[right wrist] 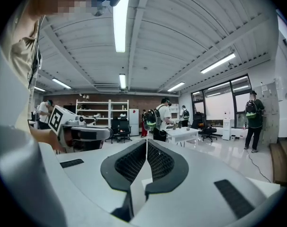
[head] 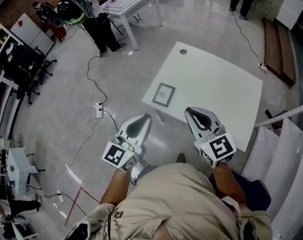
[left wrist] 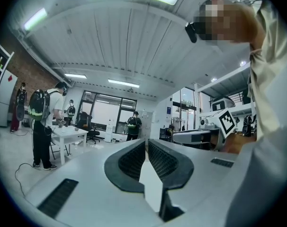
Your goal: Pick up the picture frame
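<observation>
Pickup not yet begun: the frame (head: 164, 94) lies flat on the bench (head: 219, 79), untouched. We hold the left gripper (head: 143, 120) and right gripper (head: 192, 114) fully closed, empty, short of it.

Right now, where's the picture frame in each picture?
Head view: the small grey-rimmed picture frame lies flat on the white square table, near its left edge.
Left gripper view: not in it.
Right gripper view: not in it.
Shared landmark: the far white table, seen left in the left gripper view and centre-right in the right gripper view.
</observation>
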Available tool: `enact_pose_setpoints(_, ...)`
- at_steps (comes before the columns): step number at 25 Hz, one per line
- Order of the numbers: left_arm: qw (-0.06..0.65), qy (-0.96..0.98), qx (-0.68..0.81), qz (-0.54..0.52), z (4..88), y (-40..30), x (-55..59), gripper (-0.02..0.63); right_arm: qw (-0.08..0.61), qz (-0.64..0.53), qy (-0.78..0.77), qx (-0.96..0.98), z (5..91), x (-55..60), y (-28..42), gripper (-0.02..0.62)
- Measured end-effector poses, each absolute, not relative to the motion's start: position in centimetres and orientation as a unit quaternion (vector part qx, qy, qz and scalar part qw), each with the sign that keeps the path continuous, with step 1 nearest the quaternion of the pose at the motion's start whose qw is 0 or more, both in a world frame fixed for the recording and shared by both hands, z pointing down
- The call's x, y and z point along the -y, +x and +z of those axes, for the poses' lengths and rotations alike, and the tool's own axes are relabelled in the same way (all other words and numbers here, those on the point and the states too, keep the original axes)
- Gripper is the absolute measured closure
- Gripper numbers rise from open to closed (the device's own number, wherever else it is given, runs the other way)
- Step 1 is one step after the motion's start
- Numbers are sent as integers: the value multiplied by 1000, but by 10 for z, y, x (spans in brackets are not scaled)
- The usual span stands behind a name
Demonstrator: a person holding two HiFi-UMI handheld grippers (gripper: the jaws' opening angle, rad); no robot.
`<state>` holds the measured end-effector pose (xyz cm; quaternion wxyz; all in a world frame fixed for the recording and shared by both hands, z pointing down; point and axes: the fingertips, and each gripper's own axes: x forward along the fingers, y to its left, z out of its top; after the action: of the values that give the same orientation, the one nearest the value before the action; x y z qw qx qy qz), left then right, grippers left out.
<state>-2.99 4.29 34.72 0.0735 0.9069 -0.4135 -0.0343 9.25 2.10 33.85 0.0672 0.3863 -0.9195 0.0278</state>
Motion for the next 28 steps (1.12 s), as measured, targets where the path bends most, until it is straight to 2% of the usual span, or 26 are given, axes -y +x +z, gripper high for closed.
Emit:
enact_pose_setpoints(10, 77, 905, 418, -23, 354, -15, 6, 577, 67, 36, 376, 923, 348, 27, 103, 569)
enact_pose_setpoints(28, 104, 935, 338, -8, 384, -81, 141, 577, 92, 64, 457, 882, 369, 131, 36, 568)
